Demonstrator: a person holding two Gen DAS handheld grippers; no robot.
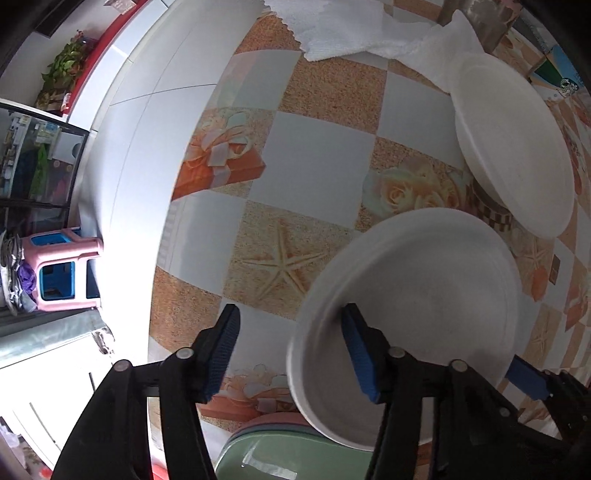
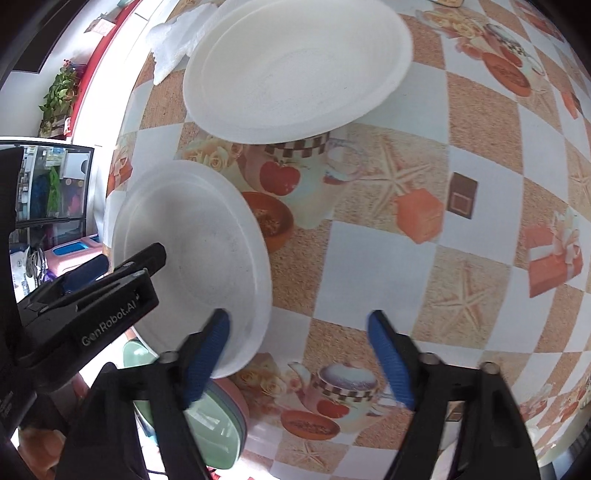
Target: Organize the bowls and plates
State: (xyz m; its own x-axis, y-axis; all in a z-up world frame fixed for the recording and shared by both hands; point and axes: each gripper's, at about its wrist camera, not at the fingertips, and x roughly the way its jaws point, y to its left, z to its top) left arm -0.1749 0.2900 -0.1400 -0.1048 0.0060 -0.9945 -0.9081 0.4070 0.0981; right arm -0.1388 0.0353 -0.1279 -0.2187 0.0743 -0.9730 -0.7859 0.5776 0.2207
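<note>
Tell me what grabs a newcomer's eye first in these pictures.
The near round white plate dominates: the left tongs straddle its rim, wide open. A second white plate lies beyond it, on the orange-and-white checked tablecloth. The right tongs hang open over the cloth.

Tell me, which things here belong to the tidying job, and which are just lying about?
Part of the job:
- near white plate
- far white plate
- stack of pastel dishes at the table edge
- left gripper
- right gripper

Just lying about:
- white towel
- potted plant
- pink stool
</note>
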